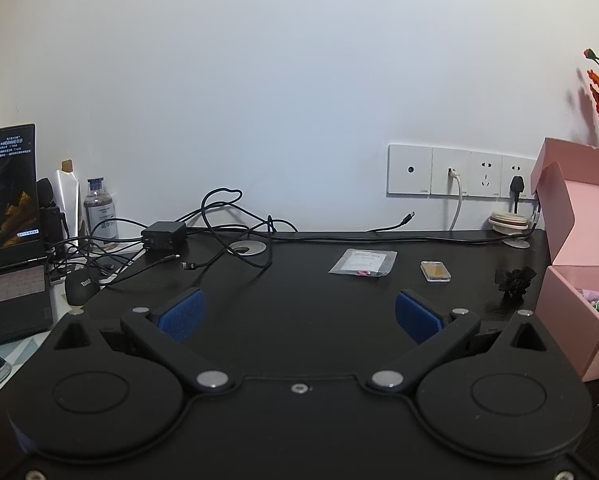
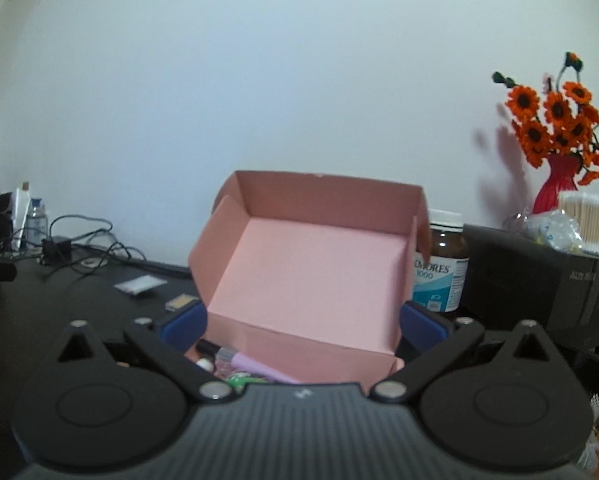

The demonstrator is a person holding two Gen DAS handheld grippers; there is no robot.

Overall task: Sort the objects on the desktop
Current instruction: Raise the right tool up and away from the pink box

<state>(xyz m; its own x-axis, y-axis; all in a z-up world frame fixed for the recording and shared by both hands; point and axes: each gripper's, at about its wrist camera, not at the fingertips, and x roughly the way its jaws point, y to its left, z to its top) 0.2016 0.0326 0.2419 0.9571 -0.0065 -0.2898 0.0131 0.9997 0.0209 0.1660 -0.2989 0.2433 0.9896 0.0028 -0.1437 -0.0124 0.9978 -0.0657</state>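
Left wrist view: the left gripper (image 1: 299, 314) hangs above the black desk (image 1: 299, 300), blue-padded jaws spread wide with nothing between them. Ahead and slightly right of it lies a flat clear packet (image 1: 363, 262), long axis running across the view, with a small gold-faced case (image 1: 435, 271) just right of that. A black flower-shaped clip (image 1: 514, 278) sits farther right, close beside the pink box (image 1: 571, 312). Tangled cables (image 1: 219, 236) and a black adapter (image 1: 164, 234) lie ahead to the left.

Right wrist view: the right gripper (image 2: 301, 326) is spread wide and holds nothing, directly over the pink box (image 2: 311, 264), whose lid stands open and tilted back, away from the gripper. Inside, below the jaws, a lilac tube (image 2: 259, 369) lies diagonally, dark cap pointing left. A brown supplement bottle (image 2: 443, 264) stands upright behind the right finger.
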